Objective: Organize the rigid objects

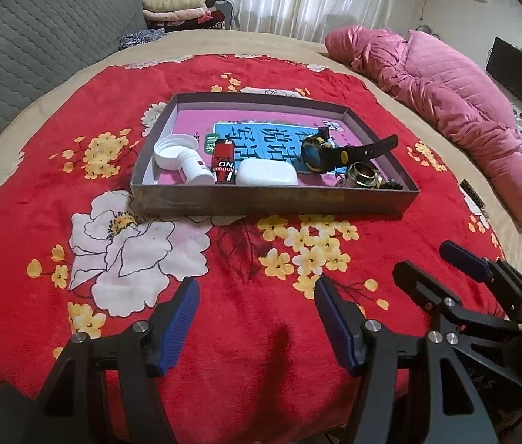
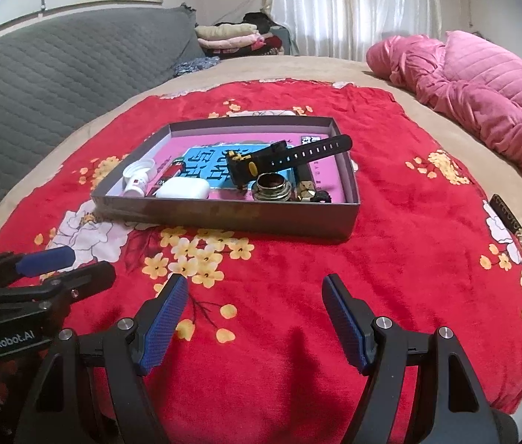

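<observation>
A shallow grey box (image 1: pixel 272 199) (image 2: pixel 224 216) lies on the red flowered blanket (image 1: pixel 242 296). Inside it are a white bottle (image 1: pixel 196 168) with its cap (image 1: pixel 174 148), a red lighter (image 1: pixel 224 162), a white case (image 1: pixel 267 173) (image 2: pixel 183 188), a black-and-yellow watch (image 1: pixel 335 151) (image 2: pixel 279 159) and a round brass piece (image 1: pixel 361 177) (image 2: pixel 272 187). My left gripper (image 1: pixel 257 292) hovers open over the blanket, in front of the box. My right gripper (image 2: pixel 255 288) is open too, holding nothing, and shows at the left wrist view's right edge (image 1: pixel 431 262).
A pink quilted duvet (image 1: pixel 446 103) (image 2: pixel 483 103) lies bunched along the bed's right side. A grey padded headboard (image 1: pixel 39 44) stands at the left, with folded clothes (image 1: pixel 179 9) behind. A small dark object (image 2: pixel 507 214) rests at the blanket's right edge.
</observation>
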The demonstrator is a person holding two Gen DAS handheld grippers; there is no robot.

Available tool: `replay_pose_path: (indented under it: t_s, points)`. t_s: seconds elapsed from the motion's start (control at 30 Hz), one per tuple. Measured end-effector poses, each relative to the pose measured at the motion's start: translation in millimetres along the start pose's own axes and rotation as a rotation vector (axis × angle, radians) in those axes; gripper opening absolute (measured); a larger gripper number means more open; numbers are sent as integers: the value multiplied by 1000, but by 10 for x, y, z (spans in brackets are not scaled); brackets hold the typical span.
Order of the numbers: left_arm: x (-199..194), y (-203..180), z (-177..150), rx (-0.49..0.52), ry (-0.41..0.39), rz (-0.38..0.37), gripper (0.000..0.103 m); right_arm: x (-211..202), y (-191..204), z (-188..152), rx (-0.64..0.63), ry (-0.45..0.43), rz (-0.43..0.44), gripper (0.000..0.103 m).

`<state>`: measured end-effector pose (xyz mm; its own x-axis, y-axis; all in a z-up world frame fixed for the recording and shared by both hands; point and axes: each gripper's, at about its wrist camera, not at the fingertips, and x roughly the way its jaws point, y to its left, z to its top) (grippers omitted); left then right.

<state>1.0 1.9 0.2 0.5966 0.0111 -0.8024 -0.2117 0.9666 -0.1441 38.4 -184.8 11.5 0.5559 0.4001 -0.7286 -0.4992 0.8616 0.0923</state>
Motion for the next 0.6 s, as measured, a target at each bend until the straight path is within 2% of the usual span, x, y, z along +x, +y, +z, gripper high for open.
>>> replay_pose_path:
  t_s: [0.6]
  points:
    - [97, 22, -14, 0, 19, 33, 64, 53, -14, -10, 5, 10, 12, 76]
